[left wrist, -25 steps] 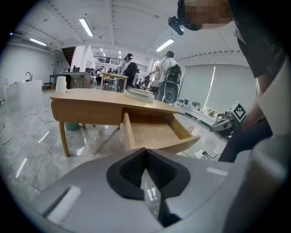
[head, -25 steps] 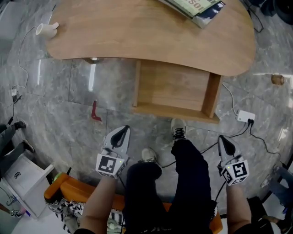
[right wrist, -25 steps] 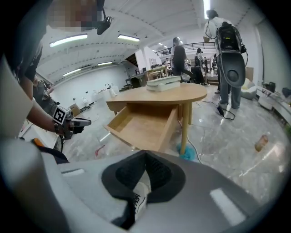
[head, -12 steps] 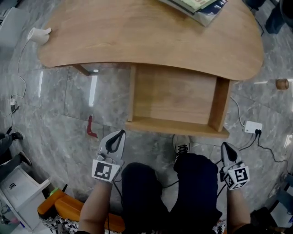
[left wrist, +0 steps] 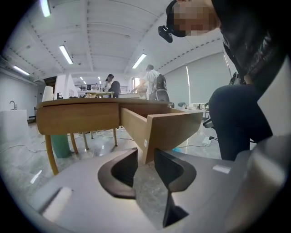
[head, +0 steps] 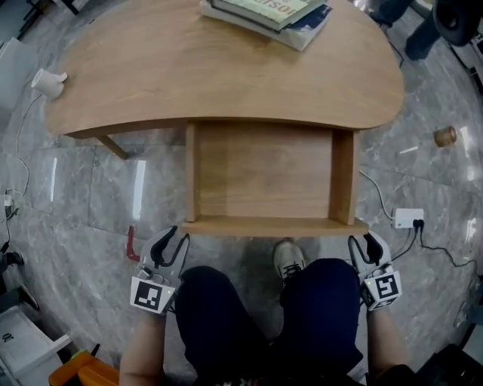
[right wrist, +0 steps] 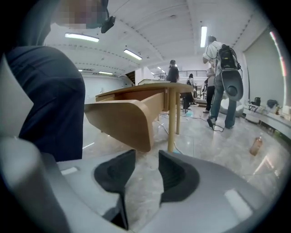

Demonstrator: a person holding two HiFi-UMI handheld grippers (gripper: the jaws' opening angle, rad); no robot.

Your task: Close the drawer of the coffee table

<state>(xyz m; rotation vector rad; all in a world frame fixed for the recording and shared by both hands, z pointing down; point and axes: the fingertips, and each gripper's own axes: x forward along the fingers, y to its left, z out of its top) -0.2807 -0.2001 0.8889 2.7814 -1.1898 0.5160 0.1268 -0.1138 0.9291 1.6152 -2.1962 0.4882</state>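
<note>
1. The coffee table point(head: 226, 83) has a pale wooden top with rounded ends and stands on a glossy floor point(head: 90, 203) of grey marble tiles.
2. Its drawer point(head: 264, 181) is pulled fully out toward the person. It is empty, and its front board lies just ahead of both grippers.
3. The left gripper point(head: 167, 245) is at the drawer's front left corner. Its jaws have just been opening and stand moderately apart, with nothing between the pads; the corner sits just beyond the gap.
4. The right gripper point(head: 364, 245) is at the front right corner. Its jaws have also just been opening and stand apart and empty.
5. A stack of books point(head: 268, 11) lies on the tabletop's far edge, and a white cup point(head: 47, 81) lies on its side at the left end.
6. On the floor are a red object point(head: 133, 243) near the left gripper and a white power adapter point(head: 408, 219) with a cable to the right.
7. The room is a large white hall with strip lights point(left wrist: 66, 53) on the ceiling and people point(right wrist: 220, 86) standing beyond the table.
</note>
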